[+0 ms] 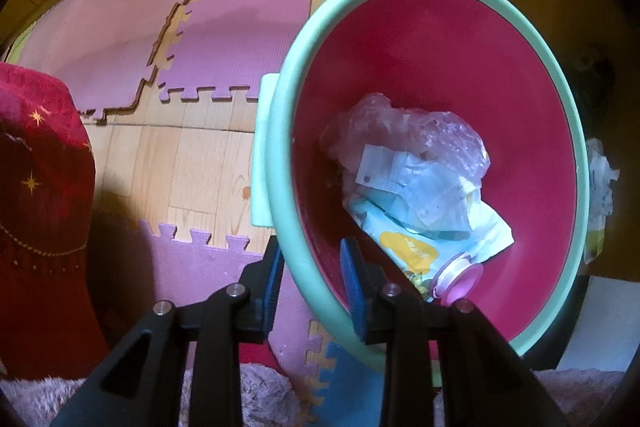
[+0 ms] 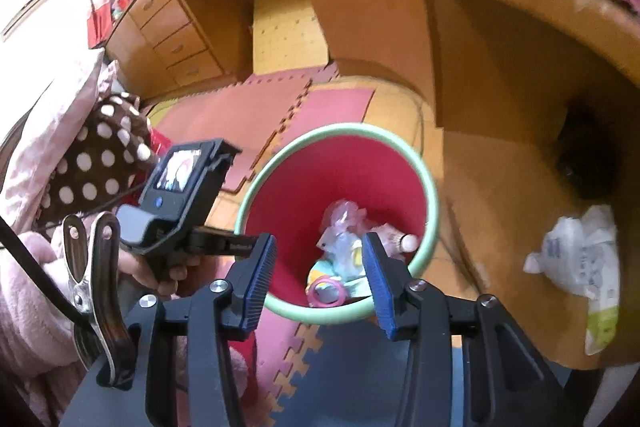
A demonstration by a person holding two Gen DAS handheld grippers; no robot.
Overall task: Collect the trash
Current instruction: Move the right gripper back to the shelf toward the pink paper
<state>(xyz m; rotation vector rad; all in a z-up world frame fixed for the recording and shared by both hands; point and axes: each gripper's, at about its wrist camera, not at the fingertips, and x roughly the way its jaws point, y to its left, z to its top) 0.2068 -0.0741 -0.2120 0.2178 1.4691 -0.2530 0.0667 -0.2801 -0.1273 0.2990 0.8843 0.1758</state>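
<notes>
L tool point(image 1: 310, 277) is seen clamped on the rim of the bin point(image 1: 280, 163) at lower centre of the L wrist view: one blue pad outside the mint-green rim, the other inside vs. the red wall. Bin appears tilted toward the cam.

Trash is seen in the bin bottom: crumpled clear plastic bag point(image 1: 404, 131), white/blue wrappers point(image 1: 424, 195) on top of it, wipes pack w/ yellow patch point(image 1: 404, 247) and pink round lid point(image 1: 460, 281) nearest the lower rim.

R tool point(image 2: 320, 281) is shown w/ pads apart, nothing between them; it is held above the bin mouth in the lower centre of the R wrist view, bin contents visible through the gap. Frame is motion-blurred.

One more piece is left outside the bin: a white plastic bag point(image 2: 580, 267) lies on the wood floor point(image 2: 500, 195) at right of the R view, well apart from the bin rim; its edge also shows at far right in the L view.

L gripper body w/ small screen point(image 2: 178, 187) and a hand point(image 2: 160, 273) on its handle are seen at left of the R view. Pink/purple foam mats point(image 1: 248, 39) are laid on the floor behind the bin.
</notes>
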